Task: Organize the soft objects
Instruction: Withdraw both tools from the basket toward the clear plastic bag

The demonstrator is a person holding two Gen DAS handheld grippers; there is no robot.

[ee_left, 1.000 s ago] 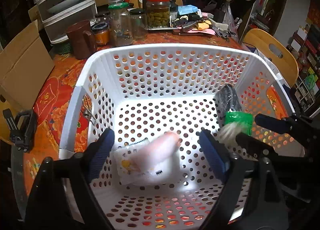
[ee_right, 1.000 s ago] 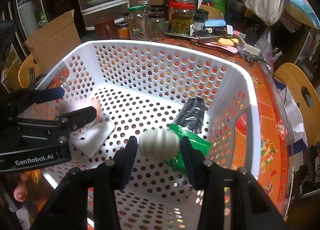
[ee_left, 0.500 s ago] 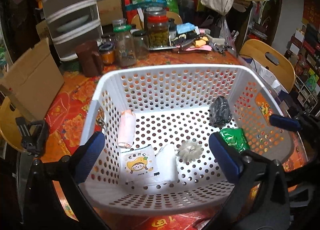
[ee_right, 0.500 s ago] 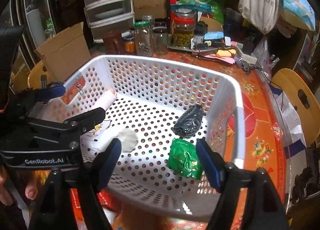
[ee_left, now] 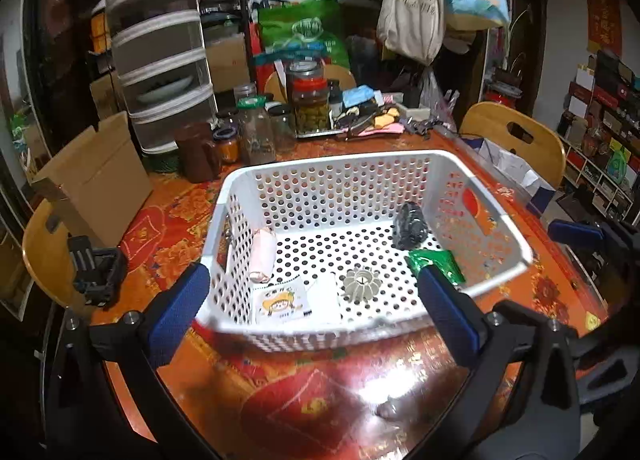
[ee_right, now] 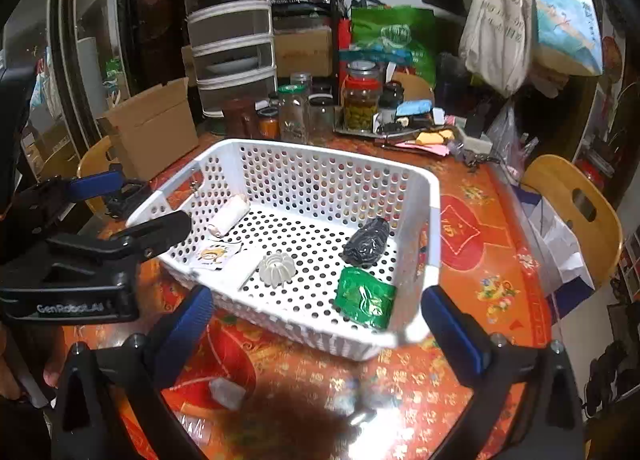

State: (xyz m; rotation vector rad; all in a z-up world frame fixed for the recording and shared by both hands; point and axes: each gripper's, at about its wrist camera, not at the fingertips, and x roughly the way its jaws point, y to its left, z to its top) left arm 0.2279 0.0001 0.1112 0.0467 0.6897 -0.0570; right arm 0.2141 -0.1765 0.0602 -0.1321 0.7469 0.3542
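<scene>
Basically both left gripper (ee_left: 312, 312) and right gripper (ee_right: 316, 320) gape empty, jaws just opened; ribbed white ball (ee_right: 277, 269), probably foam, sits mid-frame in the basket (ee_right: 340, 168).

The white basket (ee_left: 332, 176) is seen by the left wrist view from above its near long rim, tilted downward, at close range. The same basket (ee_right: 432, 228) is viewed by the right wrist camera from beyond its near right corner, turned leftward. The basket interior, the table's far edge and the jars are shared by both views.
</scene>
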